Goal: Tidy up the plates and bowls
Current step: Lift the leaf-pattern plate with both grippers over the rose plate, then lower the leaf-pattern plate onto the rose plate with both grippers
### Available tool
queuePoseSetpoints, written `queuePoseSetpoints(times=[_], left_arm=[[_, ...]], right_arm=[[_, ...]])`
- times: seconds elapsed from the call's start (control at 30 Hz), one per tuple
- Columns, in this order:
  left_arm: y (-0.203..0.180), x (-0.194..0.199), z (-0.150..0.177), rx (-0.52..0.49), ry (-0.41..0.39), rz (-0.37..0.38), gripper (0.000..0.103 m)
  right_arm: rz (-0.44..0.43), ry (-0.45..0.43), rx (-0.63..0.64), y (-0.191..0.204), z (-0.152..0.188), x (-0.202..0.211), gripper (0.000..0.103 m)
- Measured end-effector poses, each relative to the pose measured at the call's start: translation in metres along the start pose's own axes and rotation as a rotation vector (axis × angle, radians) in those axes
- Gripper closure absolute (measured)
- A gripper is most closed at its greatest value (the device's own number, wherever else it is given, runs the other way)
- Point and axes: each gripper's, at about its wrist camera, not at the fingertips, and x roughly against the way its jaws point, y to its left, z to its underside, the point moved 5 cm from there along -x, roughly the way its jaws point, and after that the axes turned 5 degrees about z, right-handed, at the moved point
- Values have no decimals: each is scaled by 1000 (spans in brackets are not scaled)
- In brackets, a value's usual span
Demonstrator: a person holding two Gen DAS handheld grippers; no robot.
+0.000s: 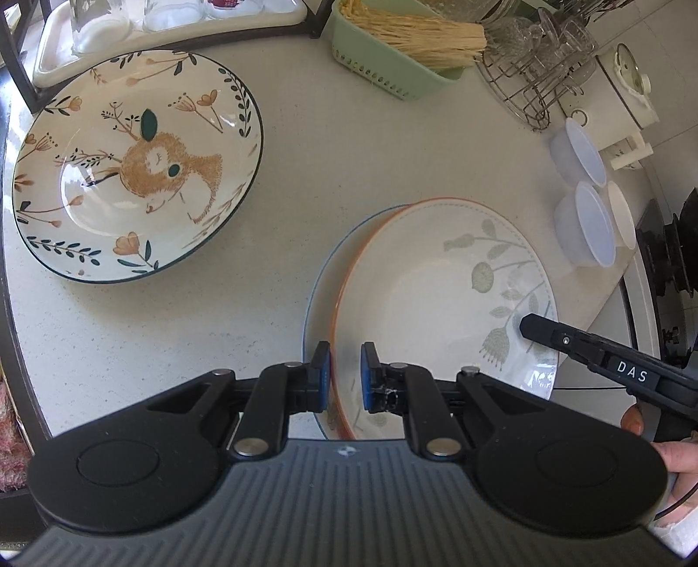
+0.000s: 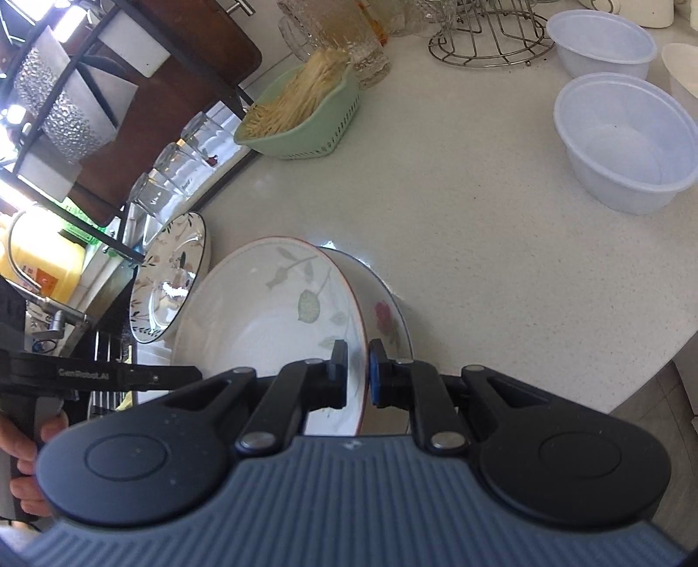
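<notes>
- pale speckled stone countertop offers the most free room: a wide bare stretch lies between the deer-pattern plate at the left and the stacked pair near the front edge, and more toward the green basket of straw.
- orange-rimmed leaf plate sits on or just over a blue-rimmed plate; from the right wrist it looks tilted, its right side lifted off the rose pattern beneath.
- left gripper straddles the leaf plate's near-left rim with its blue pads narrowly apart; whether they actually pinch i cannot tell.
- right gripper has its jaws nearly closed on the same plate's opposite rim and appears to grip it.
- main risk, as i judge it: glazed ceramic held only at thin rims could slip or swing if the two hands move unevenly, chipping the plate below.
- countertop's rounded front edge is near the stack, so a slide that way could drop a plate.
- translucent plastic bowls stand well apart to the right; the wire rack is farther back still.
</notes>
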Motion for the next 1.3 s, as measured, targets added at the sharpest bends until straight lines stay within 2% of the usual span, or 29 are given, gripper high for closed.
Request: queuePoseSetpoints(times=[0.57, 0.87, 1.0, 1.3], left_arm=[[-9, -6, 1, -37, 3, -67, 89], [-4, -2, 1, -5, 8, -29, 89], [0, 8, -2, 21, -22, -26, 89], [1, 23, -5, 46, -76, 0, 89]], right_arm=[[9, 33, 40, 0, -2, -13, 90], [-7, 44, 1, -3, -3, -16, 90], [-6, 58, -16, -5, -2, -18, 91], [70, 41, 38, 7, -4, -16, 91]])
